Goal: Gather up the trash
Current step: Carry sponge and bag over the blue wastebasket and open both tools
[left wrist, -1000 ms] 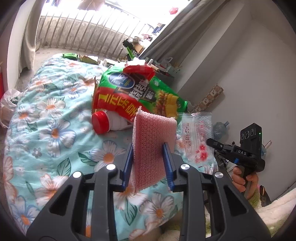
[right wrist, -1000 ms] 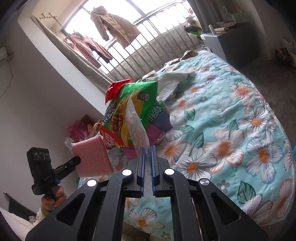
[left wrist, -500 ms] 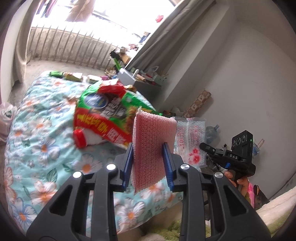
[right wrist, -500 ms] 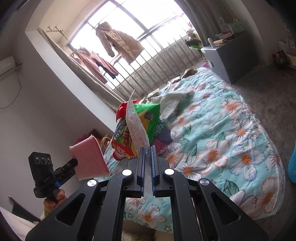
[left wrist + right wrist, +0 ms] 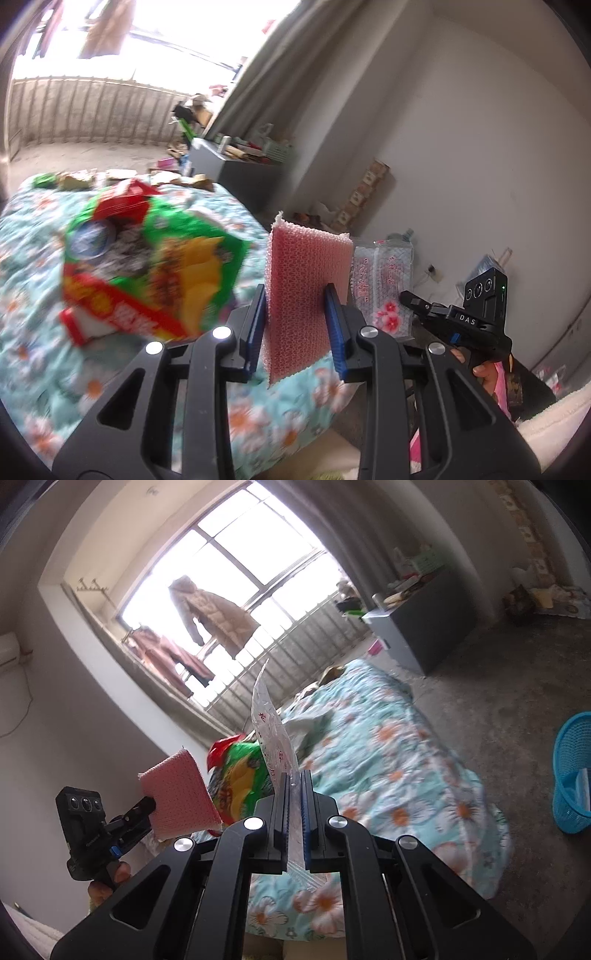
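left hand-held gripper (image 5: 297, 325): clamped, partly apart, tilted slightly down | right hand-held gripper (image 5: 294, 812): pinched nearly together, tilted slightly down

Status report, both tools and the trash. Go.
Left tool shut on pink sponge. Right tool shut on clear wrapper. Green snack bag lies on bed. Blue basket on floor, path open.

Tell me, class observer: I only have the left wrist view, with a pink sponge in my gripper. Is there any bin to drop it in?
Observer: Yes, the right wrist view shows a blue basket on the floor beyond the bed.
Operator: Is it empty?
Observer: No, something pale already lies inside it.
Operator: Is the right gripper gripping its wrapper firmly?
Observer: The right gripper is shut on the clear wrapper, which stands up from the jaws.
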Motion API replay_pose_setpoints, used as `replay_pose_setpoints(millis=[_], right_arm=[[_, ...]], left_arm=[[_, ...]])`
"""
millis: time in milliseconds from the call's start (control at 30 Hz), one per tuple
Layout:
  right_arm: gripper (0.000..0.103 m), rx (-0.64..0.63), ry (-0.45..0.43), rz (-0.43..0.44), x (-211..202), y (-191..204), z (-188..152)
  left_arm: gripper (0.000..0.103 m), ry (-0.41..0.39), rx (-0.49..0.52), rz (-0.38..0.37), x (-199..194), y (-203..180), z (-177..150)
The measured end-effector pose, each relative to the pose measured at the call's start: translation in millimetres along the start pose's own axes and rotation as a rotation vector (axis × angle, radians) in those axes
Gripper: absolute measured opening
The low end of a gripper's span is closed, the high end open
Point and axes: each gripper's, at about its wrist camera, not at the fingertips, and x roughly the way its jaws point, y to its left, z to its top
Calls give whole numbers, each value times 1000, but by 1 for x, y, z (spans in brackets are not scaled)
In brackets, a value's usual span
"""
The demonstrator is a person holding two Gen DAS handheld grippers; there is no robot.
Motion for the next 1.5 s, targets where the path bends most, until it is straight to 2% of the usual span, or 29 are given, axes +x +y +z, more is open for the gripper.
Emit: replay_pose_setpoints(millis=[167, 333, 467, 567, 667, 767, 867, 1033, 1133, 1233, 1267, 1333, 1367, 1400, 1433, 1467, 1500], right_arm=[[6, 53, -68, -47, -24, -29, 8], [6, 113, -148, -127, -51, -65, 14], [6, 156, -215, -225, -74, -97, 19], [6, 202, -275, -327, -96, -126, 22], [6, 266, -336, -476, -121, -162, 23], [6, 355, -356, -598, -135, -199, 20], [6, 460, -351, -705, -142, -245, 13], [6, 568, -317, -775, -132, -302, 4], [6, 613, -291, -804, -118, -334, 6], [7, 644, -268, -810, -103, -363, 8], [9, 653, -263, -804, -101, -375, 8], [10, 665, -227, -802, -87, -401, 8], [16, 669, -211, -811, -82, -410, 8], [22, 682, -191, -818, -74, -424, 7], [41, 694, -176, -815, -70, -435, 4], [46, 714, -153, -826, -65, -445, 0], [46, 725, -140, -841, -63, -450, -3]], left_arm=[[28, 56, 65, -34, 49, -31, 13], [28, 131, 115, -89, 111, -69, 25], [28, 188, 180, -137, 163, -106, 30], [28, 253, 223, -167, 208, -141, 30], [28, 332, 283, -181, 259, -179, 25], [29, 416, 361, -179, 312, -217, 11], [29, 516, 418, -150, 373, -250, -11], [29, 644, 484, -121, 458, -279, -55], [29, 693, 502, -83, 502, -288, -75], [31, 704, 513, -41, 534, -289, -92], [34, 699, 511, -27, 544, -289, -95], [48, 690, 514, 11, 563, -287, -99], [58, 682, 518, 28, 569, -287, -100], [62, 671, 519, 49, 572, -287, -101], [62, 658, 511, 67, 575, -285, -100], [63, 656, 499, 74, 578, -284, -99], [63, 657, 487, 76, 579, -282, -98]])
